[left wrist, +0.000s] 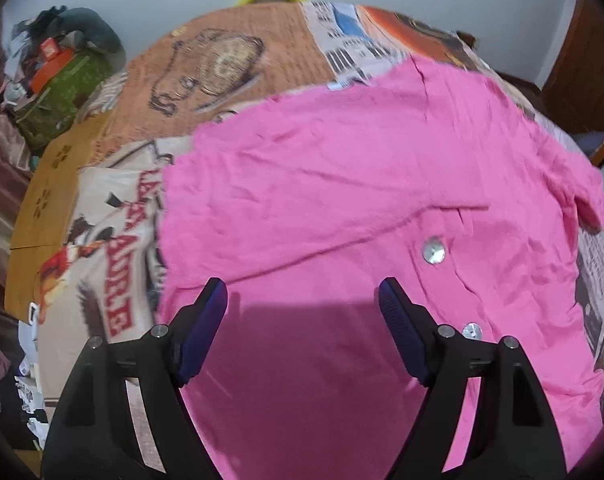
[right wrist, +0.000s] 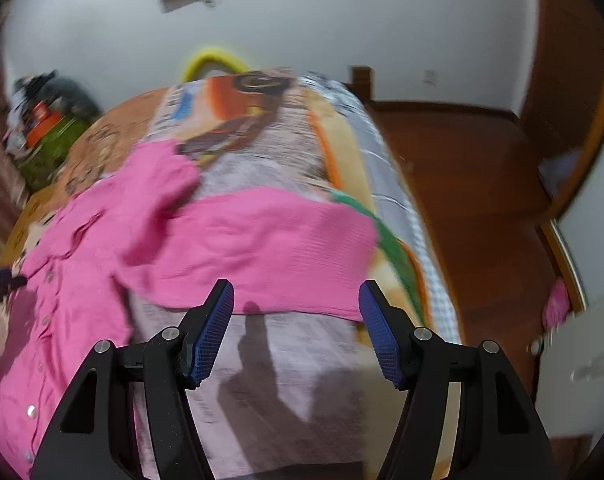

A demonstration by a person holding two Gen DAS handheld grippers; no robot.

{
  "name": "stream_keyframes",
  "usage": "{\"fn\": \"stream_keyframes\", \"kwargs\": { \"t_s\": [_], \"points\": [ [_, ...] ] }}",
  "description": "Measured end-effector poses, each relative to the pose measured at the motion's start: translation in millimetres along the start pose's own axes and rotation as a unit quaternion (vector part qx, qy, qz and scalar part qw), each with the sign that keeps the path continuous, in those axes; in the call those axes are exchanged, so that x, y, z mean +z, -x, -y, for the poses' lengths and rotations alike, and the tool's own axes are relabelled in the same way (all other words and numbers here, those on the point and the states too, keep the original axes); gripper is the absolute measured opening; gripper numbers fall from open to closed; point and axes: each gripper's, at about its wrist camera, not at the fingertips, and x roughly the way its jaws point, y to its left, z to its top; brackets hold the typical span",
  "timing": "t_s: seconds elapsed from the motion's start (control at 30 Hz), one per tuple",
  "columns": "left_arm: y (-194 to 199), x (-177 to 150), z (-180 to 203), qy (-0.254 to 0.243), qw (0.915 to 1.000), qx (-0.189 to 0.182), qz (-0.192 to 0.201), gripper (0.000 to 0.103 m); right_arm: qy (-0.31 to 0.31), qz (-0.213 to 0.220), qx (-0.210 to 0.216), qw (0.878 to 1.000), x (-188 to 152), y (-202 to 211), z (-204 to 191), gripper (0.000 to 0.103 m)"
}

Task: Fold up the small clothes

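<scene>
Shirt (left wrist: 342,184), pink, buttoned, lies flat on the printed bed cover (left wrist: 114,216). Left gripper (left wrist: 302,300) hovers over its body, jaws spread, empty. Right gripper (right wrist: 296,300), jaws spread, empty, faces the sleeve (right wrist: 262,244) stretched crosswise just ahead, so the right is nearer for folding the sleeve in.

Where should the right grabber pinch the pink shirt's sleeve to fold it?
Probably the sleeve's near hem edge, coming in from straight ahead: it lies flat, spread sideways just beyond the open right gripper, so a low pinch could lift it over the pink shirt.
</scene>
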Motion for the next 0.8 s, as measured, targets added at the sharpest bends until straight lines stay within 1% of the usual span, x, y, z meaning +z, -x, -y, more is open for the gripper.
{"fn": "stream_keyframes", "kwargs": {
  "t_s": [0.1, 0.2, 0.37, 0.4, 0.43, 0.5, 0.53, 0.57, 0.6, 0.63, 0.7, 0.8],
  "points": [
    [-12.8, -3.0, 7.4, -0.004, 0.9999, 0.001, -0.013, 0.078, -0.032, -0.002, 0.011, 0.999, -0.4, -6.3, 15.9, 0.061],
    [-14.8, -4.9, 11.5, -0.005, 1.0, 0.006, 0.0, 0.08, -0.061, -0.006, 0.022, 0.998, 0.4, -17.3, 27.2, 0.061],
    [-16.4, -4.8, 11.9, -0.01, 0.9999, 0.008, 0.002, 0.082, -0.097, -0.027, 0.057, 0.993, -2.7, -36.9, 33.9, 0.061],
    [-16.8, -4.9, 11.1, -0.008, 0.9999, 0.007, 0.002, 0.083, -0.102, -0.03, 0.063, 0.992, -4.0, -40.3, 34.3, 0.058],
    [-17.3, -4.9, 9.8, -0.005, 1.0, 0.004, 0.001, 0.083, -0.105, -0.031, 0.072, 0.991, -4.9, -43.0, 33.7, 0.051],
    [-18.6, -4.6, 6.8, 0.001, 1.0, -0.002, 0.0, 0.084, -0.11, -0.029, 0.083, 0.99, -5.9, -44.0, 33.4, 0.044],
    [-18.7, -4.6, 5.9, 0.004, 1.0, -0.004, -0.001, 0.084, -0.11, -0.026, 0.085, 0.99, -5.9, -42.6, 33.2, 0.035],
    [-18.6, -4.7, 5.7, 0.004, 1.0, -0.005, -0.001, 0.084, -0.109, -0.021, 0.082, 0.99, -4.9, -40.8, 31.9, 0.031],
    [-18.3, -4.7, 6.2, 0.004, 1.0, -0.005, -0.001, 0.084, -0.104, -0.019, 0.078, 0.991, -4.3, -38.7, 30.7, 0.022],
    [-17.5, -4.9, 6.8, 0.002, 1.0, -0.003, -0.001, 0.084, -0.097, -0.015, 0.071, 0.993, -2.9, -36.0, 28.5, 0.016],
    [-15.1, -6.0, 8.7, -0.003, 1.0, 0.001, 0.001, 0.084, -0.078, -0.001, 0.048, 0.996, 0.2, -28.4, 24.6, 0.011],
    [-8.5, -9.5, 8.9, -0.01, 0.9999, 0.007, 0.008, 0.084, -0.064, 0.02, 0.038, 0.997, 7.8, -13.0, 21.9, 0.009]
  ]
}}
